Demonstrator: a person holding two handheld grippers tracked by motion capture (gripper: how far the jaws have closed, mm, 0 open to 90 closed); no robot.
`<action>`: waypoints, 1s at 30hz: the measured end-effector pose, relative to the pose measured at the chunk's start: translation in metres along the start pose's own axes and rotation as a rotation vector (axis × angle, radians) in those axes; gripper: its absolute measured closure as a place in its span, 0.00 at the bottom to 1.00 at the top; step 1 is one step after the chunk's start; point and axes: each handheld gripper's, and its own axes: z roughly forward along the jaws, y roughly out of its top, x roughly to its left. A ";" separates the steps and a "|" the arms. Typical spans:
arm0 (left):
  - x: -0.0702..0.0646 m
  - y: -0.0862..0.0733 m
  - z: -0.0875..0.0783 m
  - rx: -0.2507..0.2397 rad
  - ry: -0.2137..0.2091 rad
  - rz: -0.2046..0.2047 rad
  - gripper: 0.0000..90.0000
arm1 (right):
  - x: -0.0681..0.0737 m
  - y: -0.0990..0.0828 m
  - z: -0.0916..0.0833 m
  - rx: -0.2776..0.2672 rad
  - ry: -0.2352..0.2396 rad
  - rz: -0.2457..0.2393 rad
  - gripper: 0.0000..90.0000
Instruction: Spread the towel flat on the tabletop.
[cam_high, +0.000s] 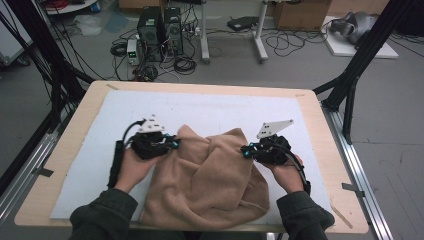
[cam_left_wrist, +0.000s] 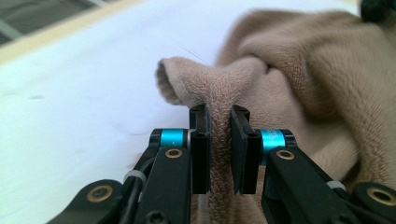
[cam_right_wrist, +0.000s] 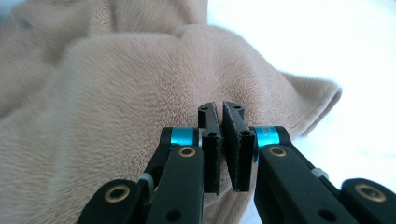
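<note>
A rumpled tan fleece cloth (cam_high: 205, 175) lies heaped at the near middle of the white mat (cam_high: 100, 130), where the left gripper (cam_high: 172, 144) and right gripper (cam_high: 246, 150) each pinch a fold of its upper corners with jaws nearly closed, bare mat and table edge (cam_high: 200, 88) beyond.

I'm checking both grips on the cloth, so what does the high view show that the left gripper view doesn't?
High view alone: the right gripper at the far right corner of the crumpled tan fleece cloth, both hands, and the light wooden table with computers on the floor beyond. Left gripper view alone: a bunched fold of fleece pinched between the pads. Both share the cloth, the white mat and the left gripper.
</note>
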 end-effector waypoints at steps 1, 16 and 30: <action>0.005 -0.001 -0.009 -0.011 0.020 -0.008 0.88 | 0.000 0.000 0.000 0.000 0.000 0.000 0.96; 0.010 -0.092 -0.060 0.134 0.004 -0.101 0.87 | 0.055 -0.037 0.018 0.141 0.149 -0.048 0.94; 0.020 -0.037 -0.043 0.061 -0.013 -0.047 0.47 | 0.011 0.019 0.025 0.042 0.069 -0.066 0.61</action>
